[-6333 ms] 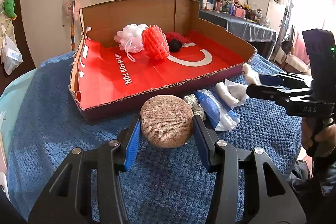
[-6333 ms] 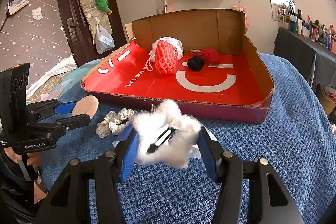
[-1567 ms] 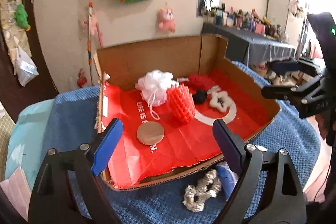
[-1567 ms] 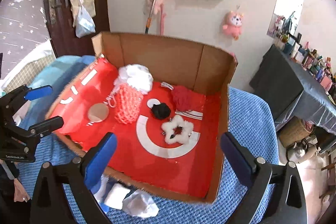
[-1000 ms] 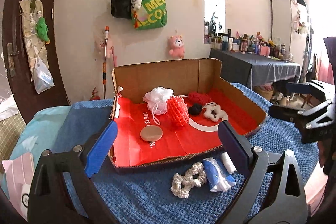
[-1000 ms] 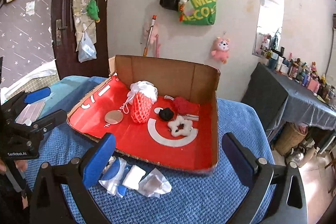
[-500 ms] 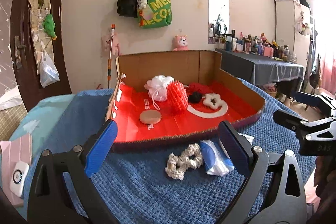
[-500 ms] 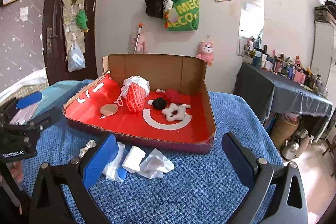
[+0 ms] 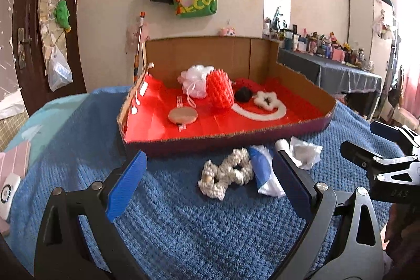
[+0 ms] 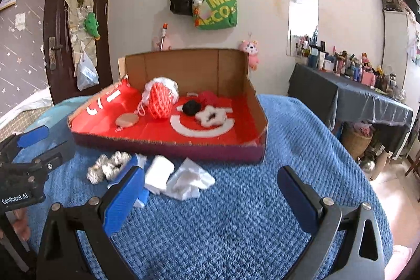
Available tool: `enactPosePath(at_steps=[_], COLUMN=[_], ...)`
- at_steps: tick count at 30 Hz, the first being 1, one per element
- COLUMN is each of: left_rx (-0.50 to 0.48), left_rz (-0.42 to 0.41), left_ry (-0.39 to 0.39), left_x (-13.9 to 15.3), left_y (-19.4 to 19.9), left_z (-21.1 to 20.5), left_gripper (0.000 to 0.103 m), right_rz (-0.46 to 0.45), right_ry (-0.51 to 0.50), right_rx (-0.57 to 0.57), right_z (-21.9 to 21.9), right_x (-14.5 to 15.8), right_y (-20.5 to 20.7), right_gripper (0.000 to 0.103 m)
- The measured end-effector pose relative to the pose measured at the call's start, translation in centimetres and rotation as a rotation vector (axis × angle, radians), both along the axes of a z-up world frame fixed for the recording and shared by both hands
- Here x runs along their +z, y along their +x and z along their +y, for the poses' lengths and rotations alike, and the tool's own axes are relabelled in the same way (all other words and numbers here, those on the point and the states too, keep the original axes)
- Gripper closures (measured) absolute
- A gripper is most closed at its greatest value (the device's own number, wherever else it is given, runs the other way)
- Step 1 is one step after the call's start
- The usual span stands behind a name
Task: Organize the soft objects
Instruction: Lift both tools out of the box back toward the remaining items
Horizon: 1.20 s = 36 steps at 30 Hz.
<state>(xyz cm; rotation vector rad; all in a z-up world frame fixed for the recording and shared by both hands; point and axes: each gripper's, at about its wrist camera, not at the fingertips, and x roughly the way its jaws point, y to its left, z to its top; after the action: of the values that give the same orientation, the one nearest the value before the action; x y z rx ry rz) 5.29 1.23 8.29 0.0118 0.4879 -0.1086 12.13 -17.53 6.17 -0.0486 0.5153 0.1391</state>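
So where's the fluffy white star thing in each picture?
Left wrist view: the white star scrunchie lies right of centre in the cardboard tray, on the white ring.
Right wrist view: the white star scrunchie lies near the picture's centre, same ring.
Shared landmark: the black pom-pom, just to its left in both.

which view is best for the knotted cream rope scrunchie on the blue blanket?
Left wrist. The knotted cream rope scrunchie lies near the frame's centre between the open left gripper fingers, sharp, with its knots visible. In the right wrist view it sits off to the left, smaller and blurred, near the left blue finger.
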Motion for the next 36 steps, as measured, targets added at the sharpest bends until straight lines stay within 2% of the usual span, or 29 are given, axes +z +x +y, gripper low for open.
enactPosePath(at_steps=[8, 18, 29, 36], left_rx=[0.004, -0.008, -0.083, -0.16], left_rz=[0.063, 0.122, 0.196, 0.261], left_ry=[0.001, -0.009, 0.012, 0.035], left_x=[-2.1, -2.7, -2.4, -2.9], left_y=[0.2, 1.0, 3.1, 4.9], left_z=[0.0, 0.5, 1.0, 0.5], left_gripper=[0.005, 0.005, 0.005, 0.005], right_rz=[0.052, 0.102, 0.209, 0.282], right_ry=[-0.01, 0.02, 0.069, 0.061], right_rx=[-0.002, 0.021, 0.067, 0.112], right_z=[0.1, -0.1, -0.7, -0.7], right_x=[-1.9, -2.5, -3.0, -3.3], right_y=[0.1, 1.0, 3.5, 5.6], right_gripper=[0.0, 0.0, 0.0, 0.0])
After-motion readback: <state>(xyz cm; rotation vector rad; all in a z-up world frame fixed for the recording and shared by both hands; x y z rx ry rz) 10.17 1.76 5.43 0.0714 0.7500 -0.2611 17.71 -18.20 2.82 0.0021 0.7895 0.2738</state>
